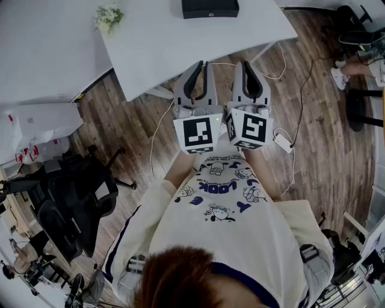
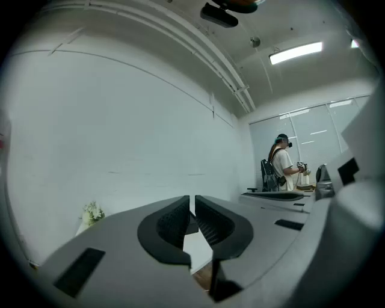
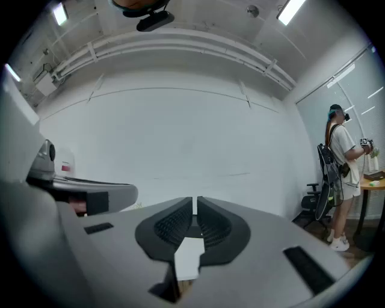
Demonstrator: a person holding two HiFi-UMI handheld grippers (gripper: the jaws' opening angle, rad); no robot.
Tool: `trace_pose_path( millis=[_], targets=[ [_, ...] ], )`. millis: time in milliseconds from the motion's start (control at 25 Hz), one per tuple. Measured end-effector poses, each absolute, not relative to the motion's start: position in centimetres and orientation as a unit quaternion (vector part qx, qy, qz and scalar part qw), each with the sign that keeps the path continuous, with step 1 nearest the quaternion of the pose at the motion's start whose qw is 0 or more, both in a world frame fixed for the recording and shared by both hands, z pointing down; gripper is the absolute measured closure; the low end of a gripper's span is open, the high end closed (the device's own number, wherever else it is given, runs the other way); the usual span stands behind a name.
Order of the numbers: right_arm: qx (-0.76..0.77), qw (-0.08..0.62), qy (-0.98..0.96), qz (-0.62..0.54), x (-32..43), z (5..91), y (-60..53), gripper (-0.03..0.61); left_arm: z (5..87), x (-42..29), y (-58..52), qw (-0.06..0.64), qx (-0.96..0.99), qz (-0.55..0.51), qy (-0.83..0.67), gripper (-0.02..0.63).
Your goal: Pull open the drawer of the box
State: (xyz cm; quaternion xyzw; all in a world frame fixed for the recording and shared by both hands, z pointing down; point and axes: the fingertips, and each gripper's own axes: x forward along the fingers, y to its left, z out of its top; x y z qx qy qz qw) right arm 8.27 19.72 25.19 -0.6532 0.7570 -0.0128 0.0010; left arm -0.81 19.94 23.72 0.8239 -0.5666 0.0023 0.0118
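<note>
The black box [image 1: 210,8] stands at the far edge of the white table [image 1: 180,48]; its drawer front cannot be made out from here. I hold both grippers side by side in front of my chest, short of the table and well away from the box. The left gripper [image 1: 201,62] is shut with nothing in it, its jaws meeting at the tips [image 2: 192,197]. The right gripper [image 1: 245,62] is shut and empty as well [image 3: 195,198]. Neither gripper view shows the box; both look at a white wall.
A small bunch of white flowers [image 1: 108,16] [image 2: 91,212] lies on the table's left part. Black office chairs [image 1: 72,204] stand to my left. Cables and a white adapter [image 1: 281,142] lie on the wood floor. Another person [image 2: 283,168] [image 3: 340,162] stands far off.
</note>
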Motion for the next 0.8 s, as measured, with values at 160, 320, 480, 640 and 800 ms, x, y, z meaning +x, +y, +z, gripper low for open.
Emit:
trace_pose_path(
  millis=[160,320,480,640,800],
  targets=[
    [-0.653,0.002,0.758,-0.014,8.1,25.2,19.6,0.535,23.7,-0.9,19.8,0.012,0.824,0.002,-0.566,0.575],
    [-0.652,0.0,0.758,-0.015,7.8,25.3,19.4,0.535,23.7,-1.2,19.6,0.011,0.824,0.002,-0.566,0.577],
    [-0.652,0.002,0.758,-0.017,7.5,25.4,18.9,0.535,23.8,-1.6,19.0,0.011,0.824,0.004,-0.567,0.575],
    [-0.655,0.008,0.755,-0.024,7.4,25.8,18.0,0.535,24.2,-2.1,18.0,0.014,0.824,0.006,-0.567,0.575],
    [-0.661,0.007,0.75,-0.026,7.1,26.4,16.9,0.535,24.5,-2.6,16.8,0.014,0.826,0.01,-0.563,0.575]
  ],
)
